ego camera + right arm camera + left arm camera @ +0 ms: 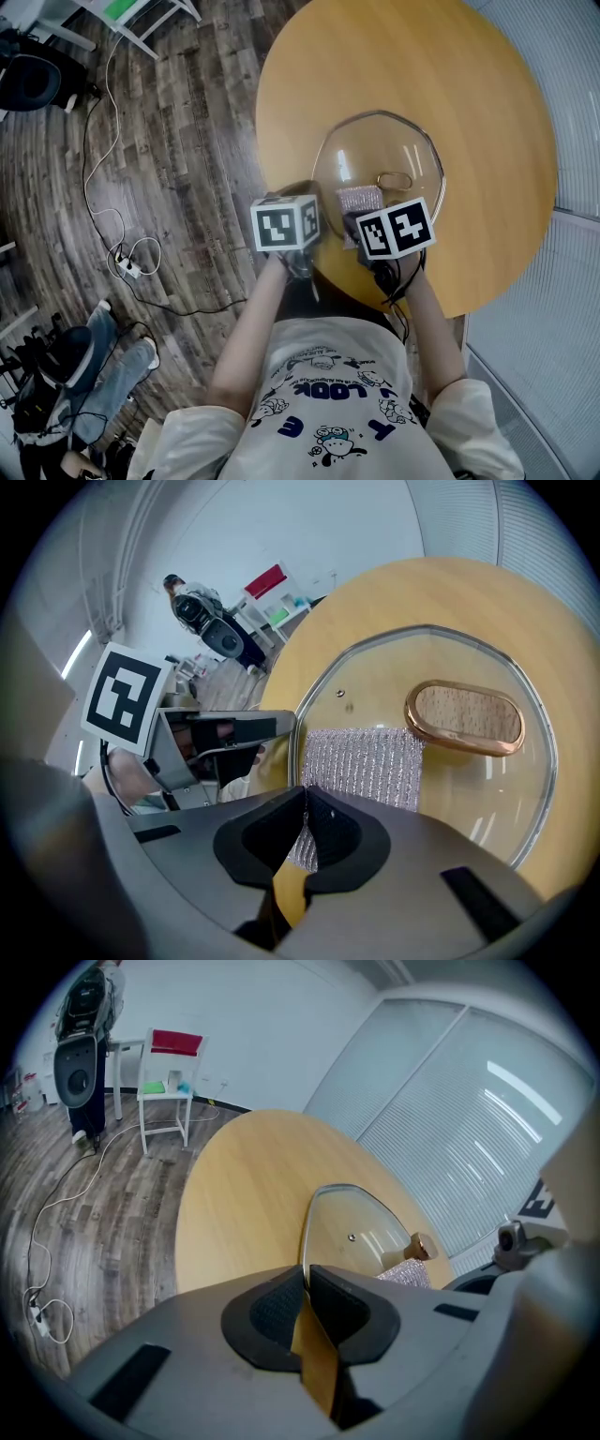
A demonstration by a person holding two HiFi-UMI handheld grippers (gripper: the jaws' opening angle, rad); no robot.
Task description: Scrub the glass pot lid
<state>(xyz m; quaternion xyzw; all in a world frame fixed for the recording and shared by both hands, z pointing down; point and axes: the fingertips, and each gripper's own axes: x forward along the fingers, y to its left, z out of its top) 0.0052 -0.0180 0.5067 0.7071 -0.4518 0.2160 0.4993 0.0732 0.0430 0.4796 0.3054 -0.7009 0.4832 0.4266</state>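
Both arms reach forward from the torso, and the left forearm (248,333) and right forearm (433,328) are bare below pale sleeves. They converge, so the two grippers sit side by side over the worktop, their marker cubes close together but apart. The left gripper (306,1274) has its jaws drawn together, and the rim of the glass lid (361,1232) runs into the seam between its pads; it seems pinched there, though the contact itself is hard to see. The right gripper (304,799) has its jaws closed on the near edge of the silver scrub pad (361,761).
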